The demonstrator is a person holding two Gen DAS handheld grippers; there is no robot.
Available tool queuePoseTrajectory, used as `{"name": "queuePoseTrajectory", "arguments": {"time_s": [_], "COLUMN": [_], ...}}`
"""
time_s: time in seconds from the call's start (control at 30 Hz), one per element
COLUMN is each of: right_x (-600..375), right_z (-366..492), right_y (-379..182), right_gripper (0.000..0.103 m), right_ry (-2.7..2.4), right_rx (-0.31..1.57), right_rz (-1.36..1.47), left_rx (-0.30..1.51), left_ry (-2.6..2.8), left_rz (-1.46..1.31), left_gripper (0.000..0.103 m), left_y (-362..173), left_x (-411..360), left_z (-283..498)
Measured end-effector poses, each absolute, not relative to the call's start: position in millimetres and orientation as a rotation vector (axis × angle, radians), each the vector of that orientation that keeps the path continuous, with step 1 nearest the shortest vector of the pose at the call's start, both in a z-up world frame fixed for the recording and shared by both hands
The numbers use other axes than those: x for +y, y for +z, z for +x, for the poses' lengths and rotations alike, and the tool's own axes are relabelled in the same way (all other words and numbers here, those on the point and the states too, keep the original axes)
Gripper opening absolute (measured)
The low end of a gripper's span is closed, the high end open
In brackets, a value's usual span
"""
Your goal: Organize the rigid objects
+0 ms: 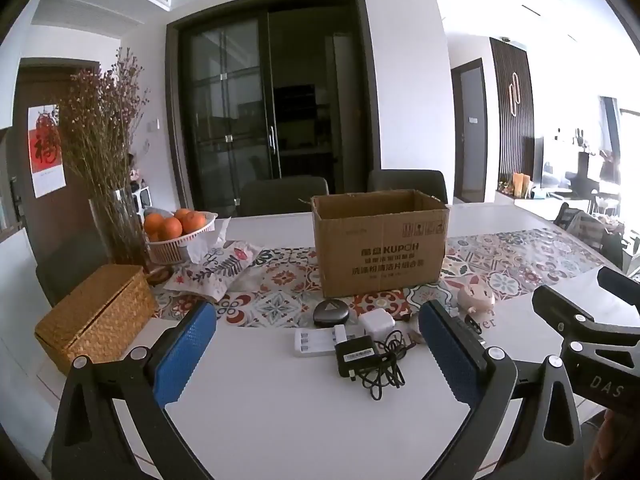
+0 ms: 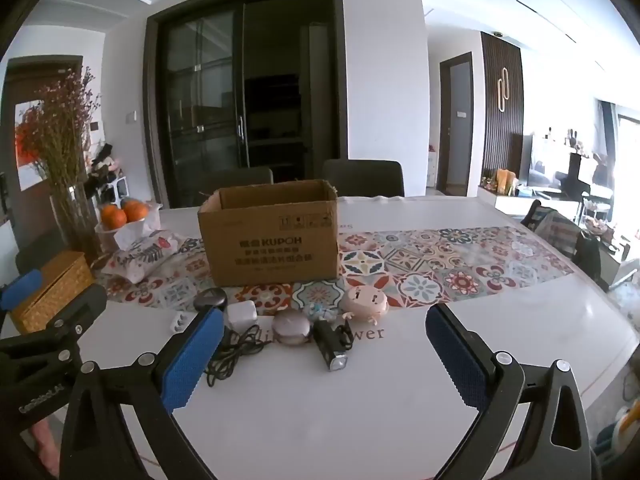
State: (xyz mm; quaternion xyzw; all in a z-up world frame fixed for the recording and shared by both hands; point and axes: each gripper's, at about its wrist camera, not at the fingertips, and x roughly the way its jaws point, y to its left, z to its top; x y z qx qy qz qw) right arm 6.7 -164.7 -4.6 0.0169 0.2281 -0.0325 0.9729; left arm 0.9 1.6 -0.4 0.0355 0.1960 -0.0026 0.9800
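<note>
An open cardboard box [image 1: 382, 240] stands on the patterned runner; it also shows in the right wrist view [image 2: 272, 232]. In front of it lie small items: a black adapter with cable [image 1: 358, 356], a white battery charger [image 1: 316, 340], a white plug cube [image 1: 377, 322], a dark round case [image 1: 330, 311], a pink round device [image 2: 364, 300], a grey round case [image 2: 291, 326] and a black bike light [image 2: 330, 346]. My left gripper [image 1: 320, 344] is open and empty, above the table before the adapter. My right gripper [image 2: 326, 348] is open and empty, near the bike light.
A woven basket [image 1: 96, 316] sits at the table's left edge. A glass vase with dried flowers [image 1: 116, 232], a bowl of oranges [image 1: 180, 236] and a floral tissue pouch [image 1: 216, 272] stand at back left. Chairs [image 1: 408, 186] stand behind the table.
</note>
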Motion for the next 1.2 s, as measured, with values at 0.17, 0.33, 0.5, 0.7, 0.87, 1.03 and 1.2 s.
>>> {"name": "queuePoseTrajectory", "arguments": {"time_s": [0.17,0.33,0.5,0.7,0.87,1.03,1.2], "right_x": [-164.9,-166.1,-166.4,-167.5,-167.5,-167.6,-165.6], "right_z": [7.3,7.7,7.2,6.0,5.3,5.0,4.4], "right_y": [-3.2,-2.1,-0.9,2.2,2.2,1.5,0.5], "right_gripper": [0.102,0.102,0.102,0.102,0.102,0.102,0.102], "right_ry": [-0.065,-0.067,-0.069,-0.071,-0.069,-0.069,-0.068], "right_rx": [0.461,0.457,0.455,0.446,0.448,0.447,0.445], "right_rz": [0.032,0.031,0.026,0.02,0.02,0.02,0.018], "left_rx": [0.394,0.394,0.388,0.394,0.395,0.396,0.396], "left_ry": [-0.007,-0.007,-0.004,-0.01,-0.011,-0.011,-0.011], "left_rz": [0.071,0.074,0.07,0.07,0.071,0.07,0.07], "left_gripper": [0.103,0.103,0.103,0.103,0.103,0.103,0.103], "left_y": [-1.1,-1.2,-0.6,-1.2,-2.3,-2.4,-2.5], "left_x": [2.0,0.5,0.2,-0.7,-1.6,-2.0,-1.7], "left_z": [1.7,2.3,1.2,0.9,0.7,0.6,0.9]}}
